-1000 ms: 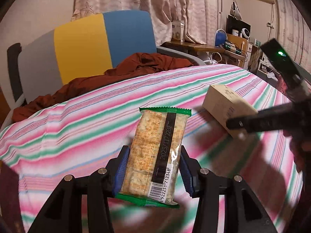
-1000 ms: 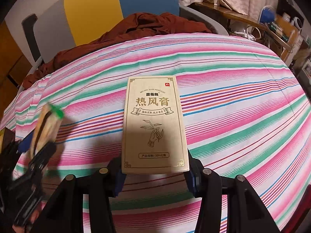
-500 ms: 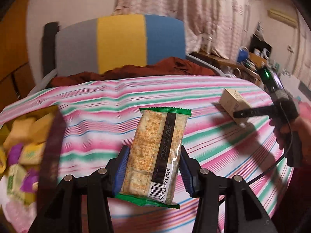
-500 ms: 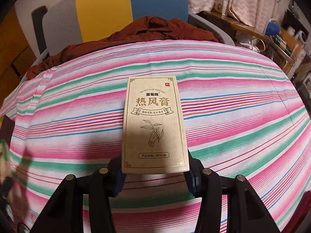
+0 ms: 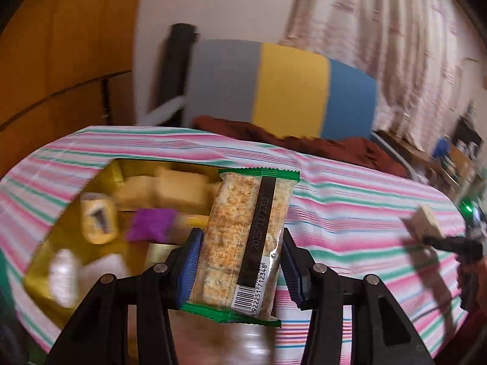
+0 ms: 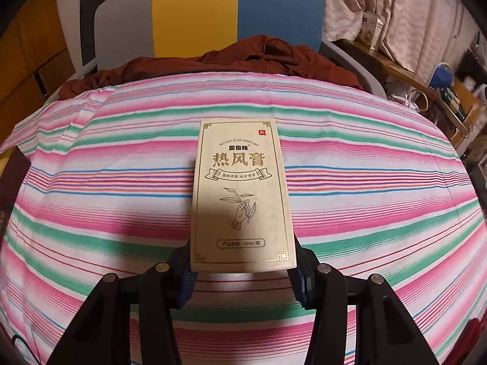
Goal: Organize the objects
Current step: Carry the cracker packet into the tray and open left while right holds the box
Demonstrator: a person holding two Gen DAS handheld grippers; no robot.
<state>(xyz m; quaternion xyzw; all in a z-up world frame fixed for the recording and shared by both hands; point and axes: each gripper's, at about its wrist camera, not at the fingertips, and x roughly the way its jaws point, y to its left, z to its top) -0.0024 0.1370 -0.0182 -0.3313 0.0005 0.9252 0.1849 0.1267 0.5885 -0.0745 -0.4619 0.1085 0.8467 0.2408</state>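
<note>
My left gripper (image 5: 240,261) is shut on a clear cracker packet with green ends (image 5: 243,240) and holds it upright above the striped cloth, just right of a yellow bin (image 5: 39,276) with several snacks in it. My right gripper (image 6: 243,269) is shut on a beige carton with gold Chinese print (image 6: 242,194), held above the striped cloth (image 6: 106,182). In the left wrist view the right gripper (image 5: 426,237) and its carton (image 5: 426,222) show small at the far right.
A purple wrapper (image 5: 150,223), a yellow cup-shaped pack (image 5: 97,222) and pale blocks (image 5: 179,191) lie in the bin, blurred. A grey, yellow and blue chair back (image 6: 194,15) with brown cloth (image 6: 231,60) stands behind the table. A cluttered desk (image 6: 441,91) is at the right.
My left gripper has swung left with the cracker packet, so the yellow bin now fills the left of its view. My right gripper has held the carton and shifted slightly left.
</note>
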